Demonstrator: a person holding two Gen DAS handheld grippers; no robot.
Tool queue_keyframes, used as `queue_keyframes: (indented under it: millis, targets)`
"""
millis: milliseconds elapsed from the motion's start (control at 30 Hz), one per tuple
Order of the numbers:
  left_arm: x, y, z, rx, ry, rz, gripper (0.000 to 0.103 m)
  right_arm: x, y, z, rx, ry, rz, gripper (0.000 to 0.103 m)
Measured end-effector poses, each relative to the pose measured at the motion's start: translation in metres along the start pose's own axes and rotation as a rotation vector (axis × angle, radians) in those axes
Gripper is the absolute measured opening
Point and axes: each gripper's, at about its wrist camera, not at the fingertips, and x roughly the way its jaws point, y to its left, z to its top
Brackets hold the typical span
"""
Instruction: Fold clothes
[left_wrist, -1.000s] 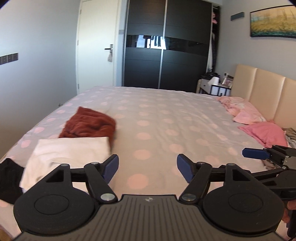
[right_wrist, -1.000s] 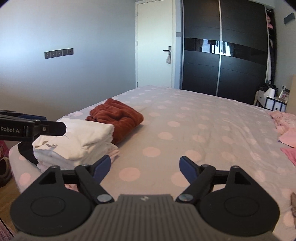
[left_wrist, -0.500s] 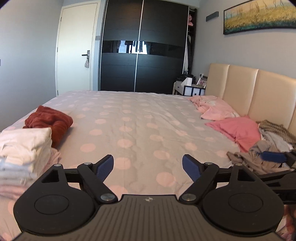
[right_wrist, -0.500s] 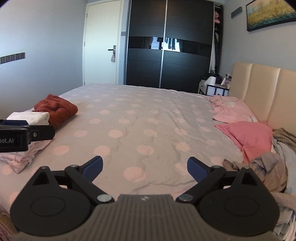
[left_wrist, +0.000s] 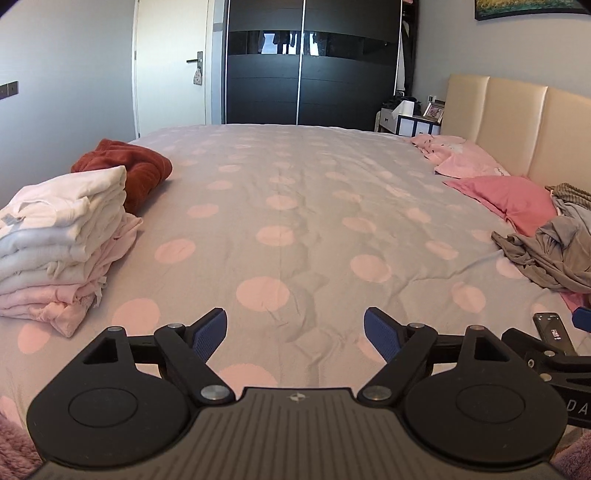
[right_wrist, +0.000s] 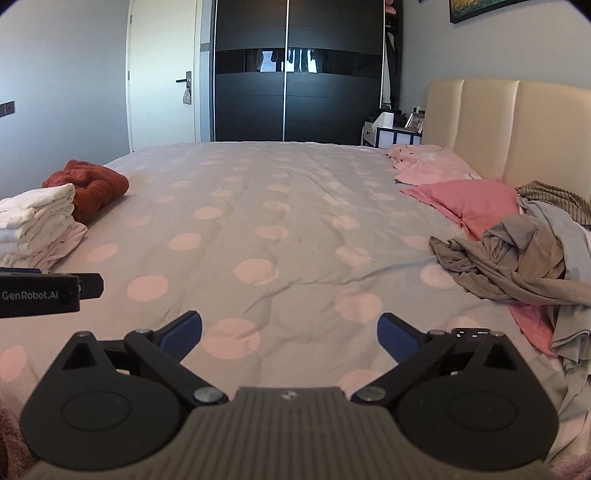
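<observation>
Item 1. Left tool: black two-finger hand-held tool with blue pads, jaws spread as wide as they go after having just been opening; nothing between them, nothing touched. Below it lies bare bedspread.

Item 2. Right tool: same make, jaws likewise at full spread after just opening, empty, over bare bedspread near the bed's near edge.

Item 3. Bed: grey cover with pale pink dots, middle area free of garments.

Item 4. Folded stack of white and pale pink garments: at the bed's left edge, near corner, squared and layered.

Item 5. Rust-red plush garment: just behind the stack, touching it, loosely bunched.

Item 6. Loose heap of grey and taupe unfolded clothes: at the bed's right edge, near the beige padded headboard, lying partly over a pink pillow.

Item 7. Small dark handset: on the bed near the right near corner.

Step in hand, as judged: between garments, both tools free and facing the heap side. The next move calls for reaching right to the grey heap, pinching one single garment free, and drawing it to the bed's bare middle to spread flat.
</observation>
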Motion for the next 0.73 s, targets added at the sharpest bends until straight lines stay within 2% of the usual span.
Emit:
queue_keyframes:
  millis: [100,267,467,733]
  targets:
    - [0.01,0.001,-0.006,0.022,0.016,0.023,0.082,0.011,0.008,-0.004,-0.008,-0.015,-0.011,0.102]
    - [0.028,0.001,-0.008,0.004,0.038,0.015,0.082,0.031,0.016,-0.004,-0.008,-0.018,-0.007,0.102]
    - [0.041,-0.003,-0.006,0.003,0.047,0.022,0.082,0.049,0.027,-0.005,-0.039,-0.003,0.023,0.102]
    - [0.044,-0.007,-0.007,0.002,0.064,0.017,0.082,0.055,0.023,-0.009,-0.01,0.038,0.028,0.102]
